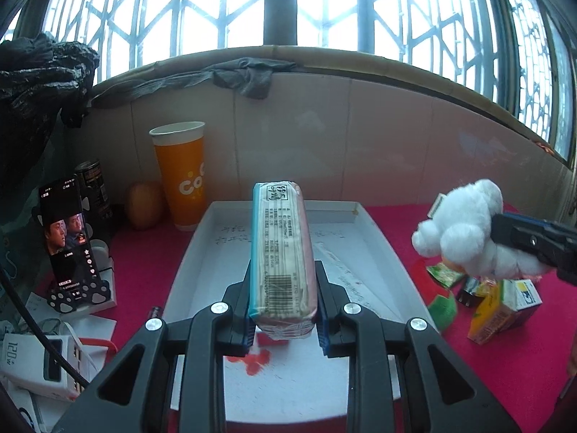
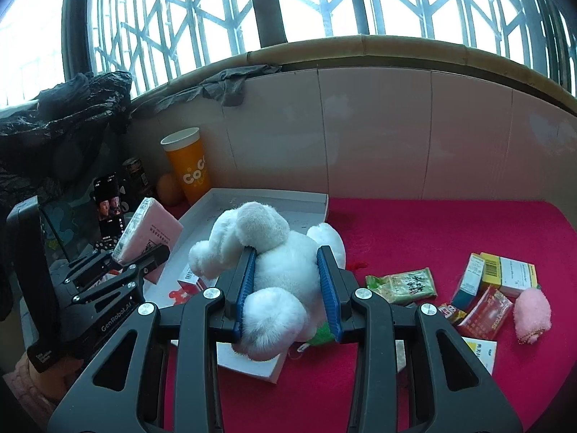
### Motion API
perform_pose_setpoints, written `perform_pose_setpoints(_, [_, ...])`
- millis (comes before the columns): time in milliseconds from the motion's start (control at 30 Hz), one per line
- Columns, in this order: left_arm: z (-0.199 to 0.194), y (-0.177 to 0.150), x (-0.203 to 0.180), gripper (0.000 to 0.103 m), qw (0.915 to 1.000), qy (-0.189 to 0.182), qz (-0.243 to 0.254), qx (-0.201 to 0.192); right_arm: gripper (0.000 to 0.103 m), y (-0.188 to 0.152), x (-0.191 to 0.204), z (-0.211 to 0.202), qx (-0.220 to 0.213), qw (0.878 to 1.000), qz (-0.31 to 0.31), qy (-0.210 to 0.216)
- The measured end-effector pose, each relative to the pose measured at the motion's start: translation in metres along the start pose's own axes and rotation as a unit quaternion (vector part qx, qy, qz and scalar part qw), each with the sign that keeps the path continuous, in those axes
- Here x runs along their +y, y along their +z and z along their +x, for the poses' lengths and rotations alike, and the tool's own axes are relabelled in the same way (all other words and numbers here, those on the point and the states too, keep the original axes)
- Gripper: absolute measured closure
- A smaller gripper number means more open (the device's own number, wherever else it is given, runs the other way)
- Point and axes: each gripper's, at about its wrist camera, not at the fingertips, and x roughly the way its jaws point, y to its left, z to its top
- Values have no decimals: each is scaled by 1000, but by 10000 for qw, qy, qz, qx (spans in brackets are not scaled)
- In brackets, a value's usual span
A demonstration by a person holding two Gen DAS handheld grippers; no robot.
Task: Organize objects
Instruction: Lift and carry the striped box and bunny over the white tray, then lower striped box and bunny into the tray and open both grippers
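Clamped on its long sides by the left tool (image 1: 283, 310) above the white tray (image 1: 364, 223), the tissue pack (image 1: 283, 252) could pivot and slip, while the right tool (image 2: 286, 288), squeezing the plush toy (image 2: 277, 252), may snag the tray's rim.

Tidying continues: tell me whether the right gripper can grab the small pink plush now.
Probably not: the right gripper is already shut on the white plush toy. The pink plush lies unobstructed on the red cloth.

"CoCo" on orange cup (image 1: 182, 176); "GenRobot.AI" on left gripper (image 2: 144, 269).
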Motion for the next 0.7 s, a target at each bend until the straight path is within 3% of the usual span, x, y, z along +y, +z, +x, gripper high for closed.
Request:
perform_pose_setpoints(233, [27,14,23,77,9994,155,-159,254,70,8,20,39,270,9995,-134,40])
perform_pose_setpoints(600, [77,34,36,75,9964,-48,-512,676,68,26,32,112,607,9981,87,-39])
perform_pose_setpoints(633, [77,33,37,70,9959,-80,-580,688,67,27,32,120,679,9976,138,58])
perform_pose_setpoints(700, [79,31,40,35,9950,-88,-697,709,66,26,35,129,755,9970,145,119])
